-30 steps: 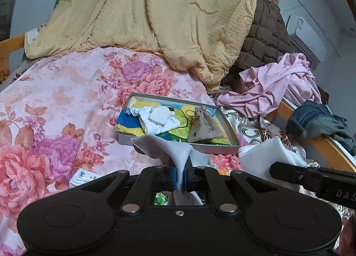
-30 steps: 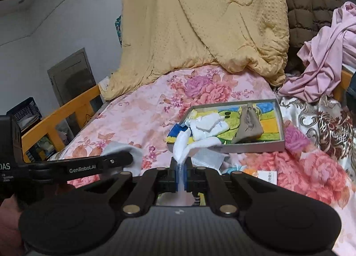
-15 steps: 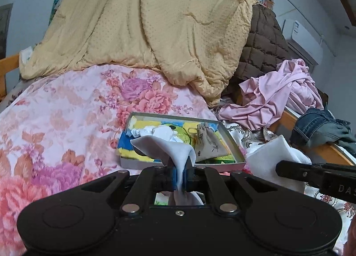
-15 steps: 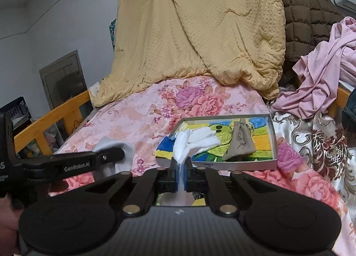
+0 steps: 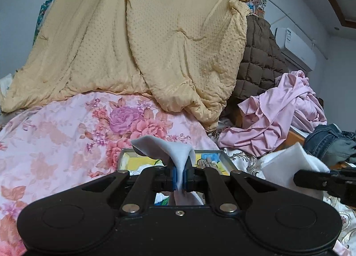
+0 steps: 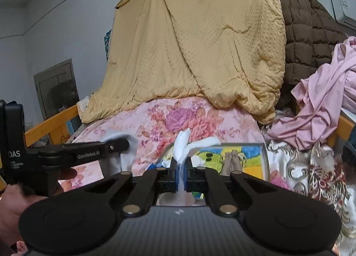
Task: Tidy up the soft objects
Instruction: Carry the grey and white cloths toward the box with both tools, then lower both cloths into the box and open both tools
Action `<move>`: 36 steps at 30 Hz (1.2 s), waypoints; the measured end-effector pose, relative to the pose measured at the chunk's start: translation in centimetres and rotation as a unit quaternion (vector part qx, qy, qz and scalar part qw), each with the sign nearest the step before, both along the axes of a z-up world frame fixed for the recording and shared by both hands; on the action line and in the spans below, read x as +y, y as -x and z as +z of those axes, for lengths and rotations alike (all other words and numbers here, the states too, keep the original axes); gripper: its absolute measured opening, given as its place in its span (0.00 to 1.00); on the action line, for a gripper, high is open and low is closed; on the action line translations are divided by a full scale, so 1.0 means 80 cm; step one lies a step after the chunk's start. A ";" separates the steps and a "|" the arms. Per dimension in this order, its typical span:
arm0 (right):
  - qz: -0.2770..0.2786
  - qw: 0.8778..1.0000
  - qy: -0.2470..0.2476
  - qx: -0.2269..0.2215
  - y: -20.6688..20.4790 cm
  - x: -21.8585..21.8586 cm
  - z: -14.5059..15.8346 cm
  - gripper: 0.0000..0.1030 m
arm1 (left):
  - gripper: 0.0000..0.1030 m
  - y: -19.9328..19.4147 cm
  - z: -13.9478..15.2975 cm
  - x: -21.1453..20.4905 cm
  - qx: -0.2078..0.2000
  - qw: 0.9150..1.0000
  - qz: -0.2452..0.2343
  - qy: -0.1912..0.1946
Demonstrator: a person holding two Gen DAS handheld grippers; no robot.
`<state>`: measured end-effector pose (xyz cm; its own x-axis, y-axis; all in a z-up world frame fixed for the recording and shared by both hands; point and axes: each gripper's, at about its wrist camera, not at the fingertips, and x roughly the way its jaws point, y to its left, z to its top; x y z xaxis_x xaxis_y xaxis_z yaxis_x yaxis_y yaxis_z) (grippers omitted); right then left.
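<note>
My left gripper [image 5: 179,178] is shut on a white cloth [image 5: 164,148] that folds over above its jaws. My right gripper [image 6: 182,175] is shut on the other end of the white cloth [image 6: 185,145], which sticks up in a bunch. Both are held up above the floral bedspread [image 5: 66,136]. The cloth also shows at the right of the left wrist view [image 5: 291,162], and at the left gripper's tip in the right wrist view [image 6: 126,145]. Behind lies a shallow grey tray [image 6: 265,160] with a colourful liner and a small tan pouch [image 6: 230,162].
A yellow quilt [image 5: 144,45] is heaped at the back, with a brown quilted jacket [image 5: 260,62], pink clothing [image 5: 278,122] and jeans [image 5: 329,142] to the right. A wooden bed rail [image 6: 51,122] runs along the left.
Both grippers have risen and tilted upward with the cloth; the tray has dropped low in both views and is now mostly hidden behind the grippers.
</note>
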<state>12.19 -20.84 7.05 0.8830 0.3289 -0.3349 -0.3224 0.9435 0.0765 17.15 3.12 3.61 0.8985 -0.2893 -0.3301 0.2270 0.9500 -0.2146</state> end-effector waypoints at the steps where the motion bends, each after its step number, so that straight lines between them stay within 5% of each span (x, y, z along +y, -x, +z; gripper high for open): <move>1: -0.001 1.000 -0.001 -0.001 -0.007 0.000 0.001 0.04 | 0.05 -0.007 -0.001 0.001 0.001 1.000 -0.001 0.003; 13: -0.006 1.000 0.018 -0.006 -0.093 -0.001 0.004 0.04 | 0.05 -0.111 -0.019 -0.011 0.021 0.999 -0.020 0.020; 36: -0.035 0.997 0.046 0.049 -0.256 0.016 -0.072 0.04 | 0.05 -0.255 -0.096 -0.053 0.090 0.995 -0.003 -0.039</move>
